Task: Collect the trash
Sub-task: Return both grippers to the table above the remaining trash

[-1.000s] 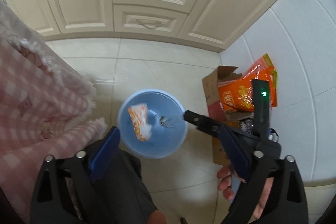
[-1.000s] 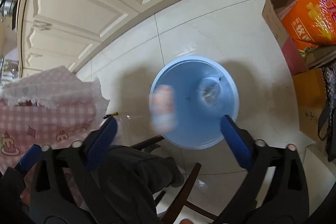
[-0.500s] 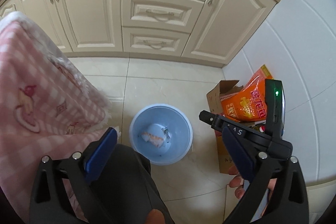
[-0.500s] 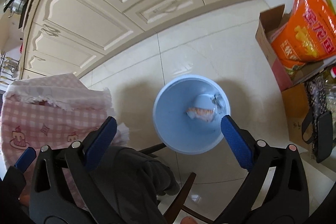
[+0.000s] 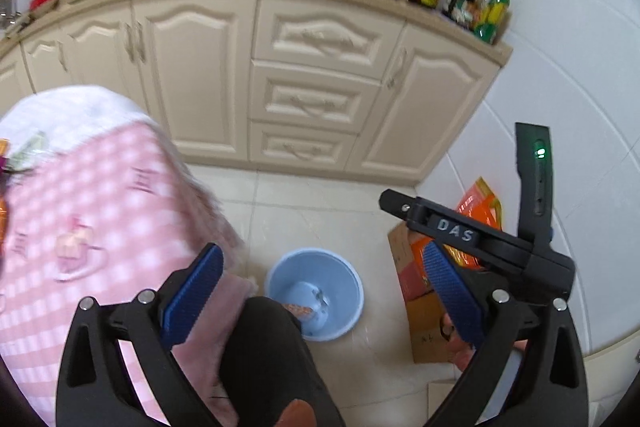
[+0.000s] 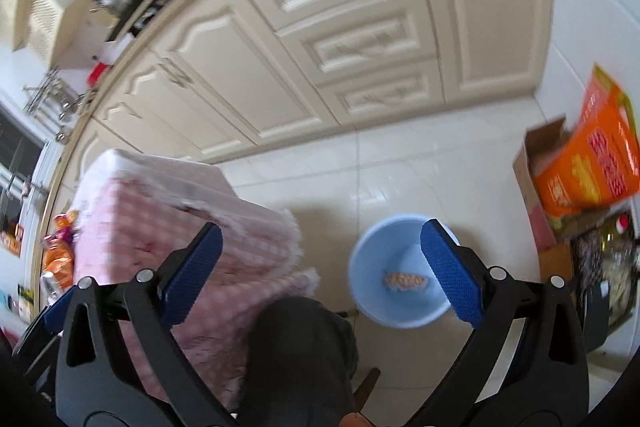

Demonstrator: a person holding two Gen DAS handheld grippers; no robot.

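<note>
From the left wrist, the left gripper [image 5: 318, 283] is hanging with its fingers [image 5: 192, 293] spread wide, grasping nothing. At six o'clock the blue bin [image 5: 352, 291] is standing on the floor [image 5: 320, 211], and the orange-and-white wrapper [image 5: 299, 308] is lying in its bottom, half hidden by the person's dark knee [image 5: 268, 347]. The right gripper [image 5: 472, 239] is crossing at three o'clock.

From the right wrist, the right gripper [image 6: 320, 271] is also holding its fingers [image 6: 448, 271] released and empty. The wrapper [image 6: 404, 281] is resting flat in the bin [image 6: 360, 267] at five o'clock, its long axis running nine to three. It is looking light, thin and crinkly, likely slippery; a pinch across its short middle would suit. More wrappers [image 6: 60, 251] are lying on the pink-checked table [image 6: 168, 211] at nine o'clock.
</note>
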